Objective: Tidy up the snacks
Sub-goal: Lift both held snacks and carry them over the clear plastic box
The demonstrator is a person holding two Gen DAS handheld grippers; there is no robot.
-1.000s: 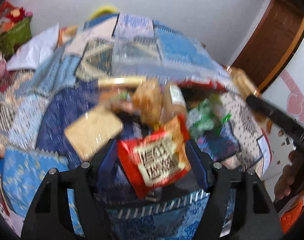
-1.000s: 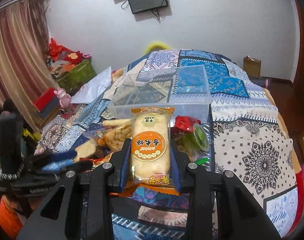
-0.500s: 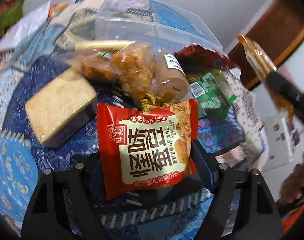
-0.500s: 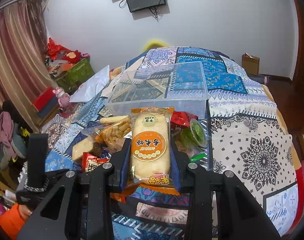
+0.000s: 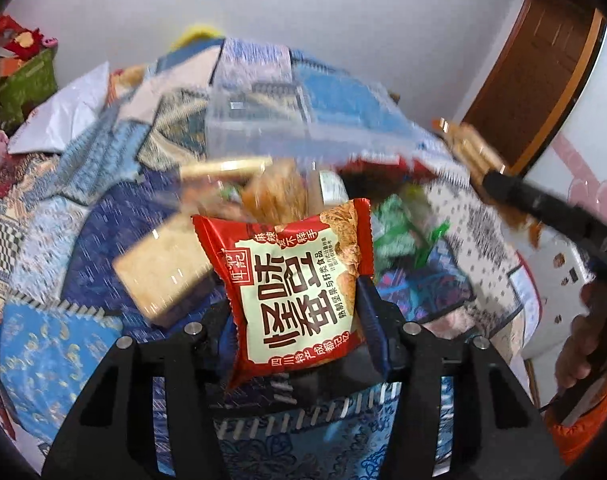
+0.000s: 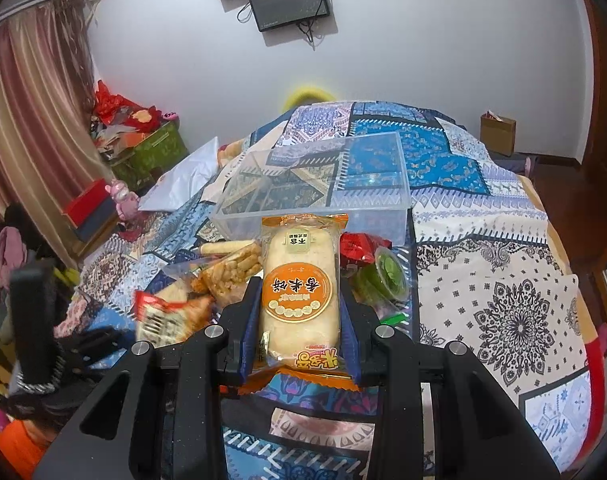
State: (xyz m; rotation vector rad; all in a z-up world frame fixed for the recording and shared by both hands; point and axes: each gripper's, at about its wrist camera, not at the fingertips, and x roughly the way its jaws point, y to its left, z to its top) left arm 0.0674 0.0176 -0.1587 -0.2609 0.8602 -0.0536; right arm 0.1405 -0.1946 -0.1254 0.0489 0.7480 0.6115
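Snacks in both your grippers, above the patterned bedspread [image 6: 483, 216].
Your left gripper [image 5: 299, 312] has the red snack packet [image 5: 291, 284] between its pads, jaws closing, packet lifted off the pile. Your right gripper [image 6: 299, 312] is clamped narrow on the orange rice-cake packet [image 6: 299, 284]. Loose snack pile [image 6: 231, 268] lies just in front of the clear plastic bin [image 6: 315, 184].

Left tool [image 5: 299, 300] closing, right tool [image 6: 299, 308] clamped.
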